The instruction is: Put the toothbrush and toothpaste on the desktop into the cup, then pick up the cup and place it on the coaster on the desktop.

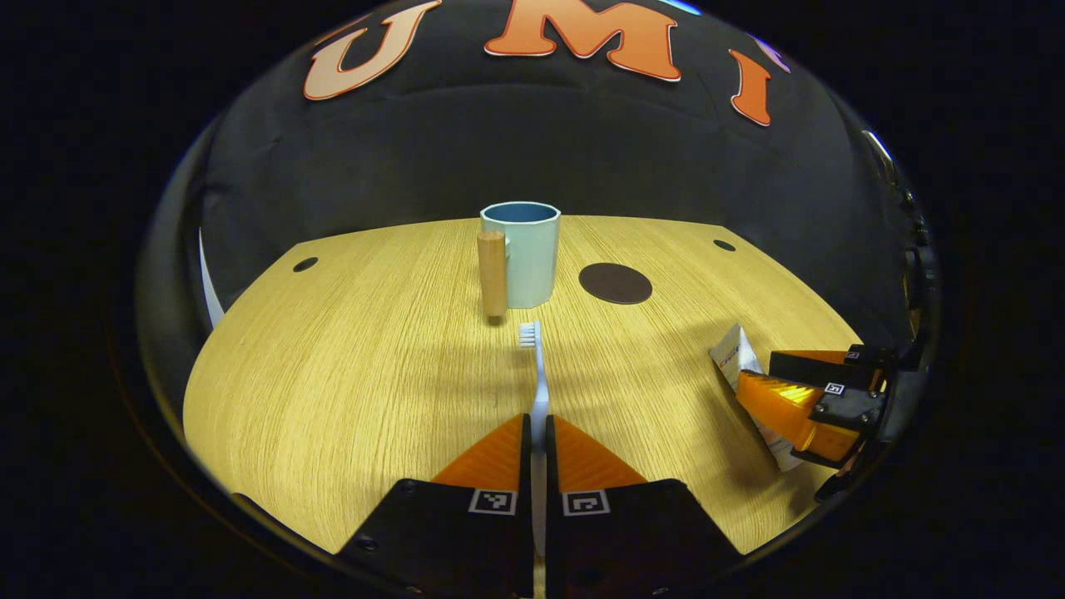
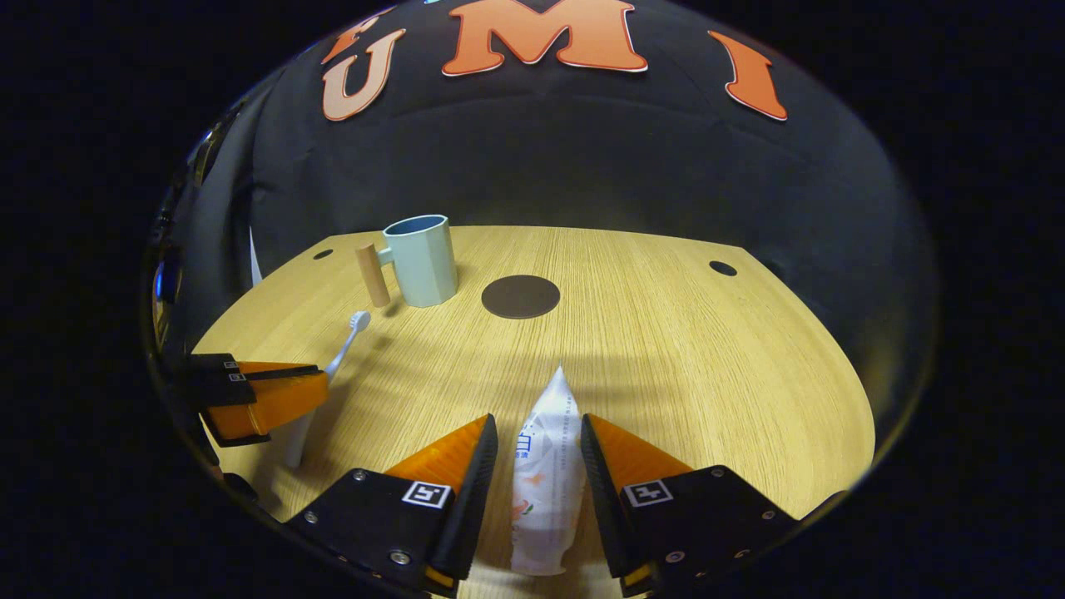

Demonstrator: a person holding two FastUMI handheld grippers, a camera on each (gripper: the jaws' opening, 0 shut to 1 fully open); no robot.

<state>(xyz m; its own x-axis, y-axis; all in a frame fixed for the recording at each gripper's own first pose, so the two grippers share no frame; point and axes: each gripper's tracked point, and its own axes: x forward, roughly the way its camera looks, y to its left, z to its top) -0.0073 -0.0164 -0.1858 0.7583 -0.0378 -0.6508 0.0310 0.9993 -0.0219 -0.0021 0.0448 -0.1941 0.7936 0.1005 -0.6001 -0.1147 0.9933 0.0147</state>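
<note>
At the near edge of the tabletop (image 1: 333, 374), the toothbrush (image 1: 539, 374) lies with its bristled head pointing far, toward the cup (image 1: 524, 254); the left gripper (image 1: 537, 449) has its jaws clenched on the handle, both fingers pressing its sides. To the right, the toothpaste (image 2: 545, 466) lies lengthwise between the jaws of the right gripper (image 2: 539, 462), which straddle the tube; narrow gaps appear along its flanks, so the jaws read as released, or at most just closing, rather than gripping. In the left gripper view that same gripper (image 1: 819, 403) sits over the tube (image 1: 736, 358) at the right margin. The cup stands upright at the far middle of the tabletop, mouth up, its wooden handle (image 1: 492, 273) turned toward the left; an upright, open mouth suits dropping both items in from above. The dark round coaster (image 1: 616, 283) lies just right of the cup, apart from it and bare, ready to receive the cup. Judged from this layout, the task is at its first stage: both items are on the tabletop, neither yet lifted.
</note>
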